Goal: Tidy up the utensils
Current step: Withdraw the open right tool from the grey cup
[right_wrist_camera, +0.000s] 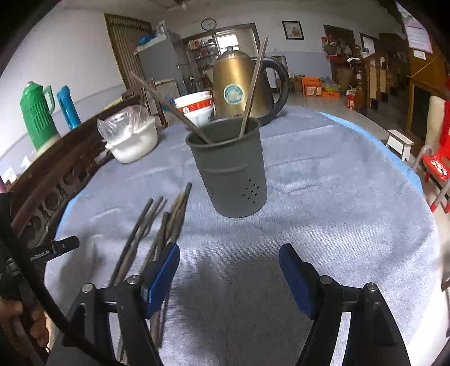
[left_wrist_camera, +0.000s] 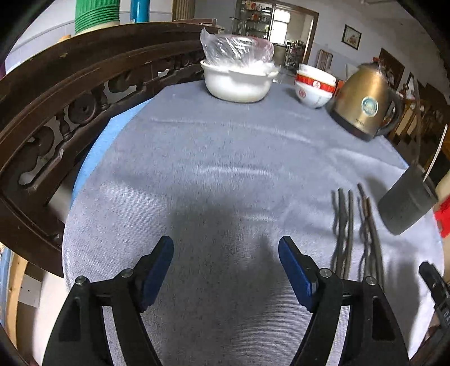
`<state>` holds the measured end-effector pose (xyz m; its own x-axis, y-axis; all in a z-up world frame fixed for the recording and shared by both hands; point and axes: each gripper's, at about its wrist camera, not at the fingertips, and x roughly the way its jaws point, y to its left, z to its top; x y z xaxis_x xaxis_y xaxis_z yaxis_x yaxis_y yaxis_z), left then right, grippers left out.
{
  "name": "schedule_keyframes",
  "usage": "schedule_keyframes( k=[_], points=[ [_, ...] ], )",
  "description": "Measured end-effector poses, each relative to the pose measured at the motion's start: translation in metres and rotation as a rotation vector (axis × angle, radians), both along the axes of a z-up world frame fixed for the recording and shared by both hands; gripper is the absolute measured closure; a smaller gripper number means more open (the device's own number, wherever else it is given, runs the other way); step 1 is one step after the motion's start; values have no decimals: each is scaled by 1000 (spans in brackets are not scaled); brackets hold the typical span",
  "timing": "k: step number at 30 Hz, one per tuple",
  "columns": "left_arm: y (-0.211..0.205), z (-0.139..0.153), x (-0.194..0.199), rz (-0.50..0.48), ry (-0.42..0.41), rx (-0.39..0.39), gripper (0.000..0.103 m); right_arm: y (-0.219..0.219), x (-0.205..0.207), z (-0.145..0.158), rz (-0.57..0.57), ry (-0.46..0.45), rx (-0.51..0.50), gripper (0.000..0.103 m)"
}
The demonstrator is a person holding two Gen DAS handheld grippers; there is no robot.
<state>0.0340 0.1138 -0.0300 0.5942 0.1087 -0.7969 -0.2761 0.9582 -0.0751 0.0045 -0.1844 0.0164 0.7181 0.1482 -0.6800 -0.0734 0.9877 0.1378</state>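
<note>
My left gripper (left_wrist_camera: 225,254) jaws apart over bare grey cloth (left_wrist_camera: 213,174), my right gripper (right_wrist_camera: 229,261) likewise apart and empty, loose chopsticks (right_wrist_camera: 157,225) lying, blurred, maybe six, beside the upright grey utensil holder (right_wrist_camera: 229,174), two chopsticks in the holder (right_wrist_camera: 253,90), gold kettle (right_wrist_camera: 239,87) behind.

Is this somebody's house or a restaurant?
Probably a home's dining room: a cloth-covered table bears stacked bowls and a brass-coloured kettle, and a glass cabinet stands behind.
</note>
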Motion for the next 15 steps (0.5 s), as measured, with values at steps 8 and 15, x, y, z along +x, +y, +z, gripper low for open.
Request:
schedule_keyframes(
  k=[8, 15],
  points=[
    [-14, -11, 14, -37, 39, 40, 25, -11, 28, -16, -57, 50, -58, 27],
    [-13, -26, 18, -17, 18, 72, 13, -25, 37, -32, -92, 103, -29, 24]
  ],
)
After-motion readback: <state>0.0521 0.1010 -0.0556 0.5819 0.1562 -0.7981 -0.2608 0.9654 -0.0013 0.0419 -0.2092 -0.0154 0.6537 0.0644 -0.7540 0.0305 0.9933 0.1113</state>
